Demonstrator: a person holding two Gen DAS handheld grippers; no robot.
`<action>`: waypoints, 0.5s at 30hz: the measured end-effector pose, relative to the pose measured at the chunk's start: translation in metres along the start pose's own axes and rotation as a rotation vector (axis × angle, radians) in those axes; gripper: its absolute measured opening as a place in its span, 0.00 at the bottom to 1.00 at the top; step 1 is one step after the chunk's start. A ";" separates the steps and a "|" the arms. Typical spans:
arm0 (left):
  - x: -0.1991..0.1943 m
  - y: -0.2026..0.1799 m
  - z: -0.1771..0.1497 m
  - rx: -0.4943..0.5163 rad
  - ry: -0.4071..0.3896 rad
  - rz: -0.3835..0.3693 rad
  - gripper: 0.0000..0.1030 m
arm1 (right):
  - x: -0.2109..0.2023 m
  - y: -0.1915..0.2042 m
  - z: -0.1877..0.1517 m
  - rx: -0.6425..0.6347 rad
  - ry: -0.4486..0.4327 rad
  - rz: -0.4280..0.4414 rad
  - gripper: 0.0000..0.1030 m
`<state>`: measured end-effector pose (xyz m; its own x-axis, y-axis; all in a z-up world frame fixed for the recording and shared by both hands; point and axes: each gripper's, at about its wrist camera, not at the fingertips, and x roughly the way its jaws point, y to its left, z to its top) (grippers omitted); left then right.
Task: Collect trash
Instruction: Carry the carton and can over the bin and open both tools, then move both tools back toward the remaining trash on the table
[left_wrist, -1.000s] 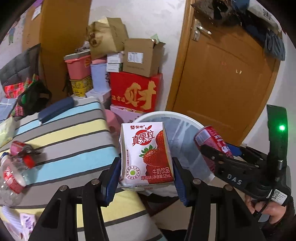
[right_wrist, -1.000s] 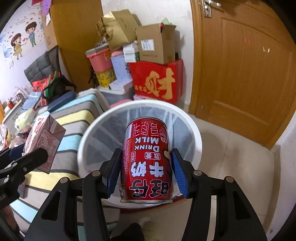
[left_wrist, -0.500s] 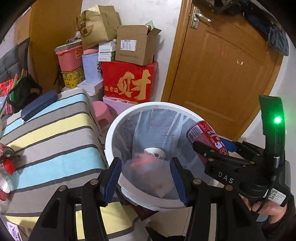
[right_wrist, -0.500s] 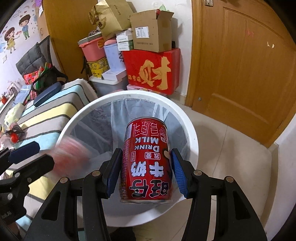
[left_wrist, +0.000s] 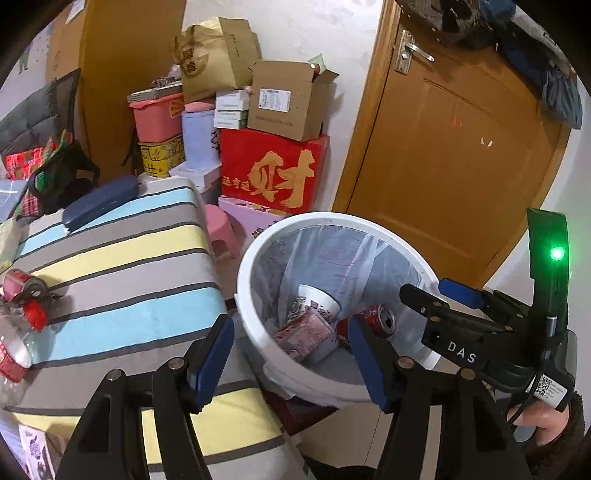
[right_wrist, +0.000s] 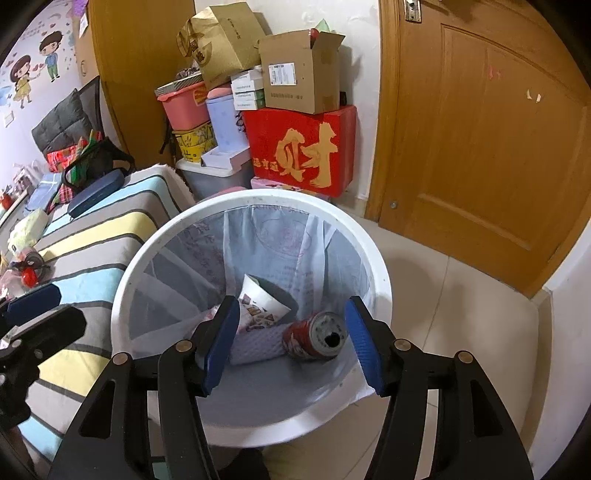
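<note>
Crowding bin (right_wrist: 373, 254), boxes (right_wrist: 301, 147), striped bed (right_wrist: 103, 229)

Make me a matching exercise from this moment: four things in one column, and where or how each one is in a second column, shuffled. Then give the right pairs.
Things
1. red can
2. paper cup
3. navy case
4. right gripper

Place or state
A. lies on the striped cloth
B. open and holding nothing, above the white bin
C. on its side at the bin's bottom, opened top towards the camera
D. tipped over in the bin, further back than the can

Pairs: 1-C, 2-D, 3-A, 4-B
</note>
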<state>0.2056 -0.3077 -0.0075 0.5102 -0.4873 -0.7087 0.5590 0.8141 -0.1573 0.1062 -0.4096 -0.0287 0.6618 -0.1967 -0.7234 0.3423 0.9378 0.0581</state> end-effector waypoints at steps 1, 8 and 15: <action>-0.004 0.002 -0.001 -0.004 -0.004 0.005 0.62 | -0.001 0.001 0.000 0.004 -0.003 0.003 0.59; -0.031 0.014 -0.009 -0.014 -0.044 0.036 0.62 | -0.012 0.014 -0.004 0.002 -0.032 0.022 0.59; -0.063 0.028 -0.022 -0.026 -0.087 0.080 0.62 | -0.031 0.030 -0.009 -0.002 -0.084 0.062 0.59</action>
<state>0.1753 -0.2472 0.0179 0.6077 -0.4449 -0.6578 0.4975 0.8590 -0.1214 0.0903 -0.3730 -0.0110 0.7354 -0.1613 -0.6582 0.2973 0.9496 0.0995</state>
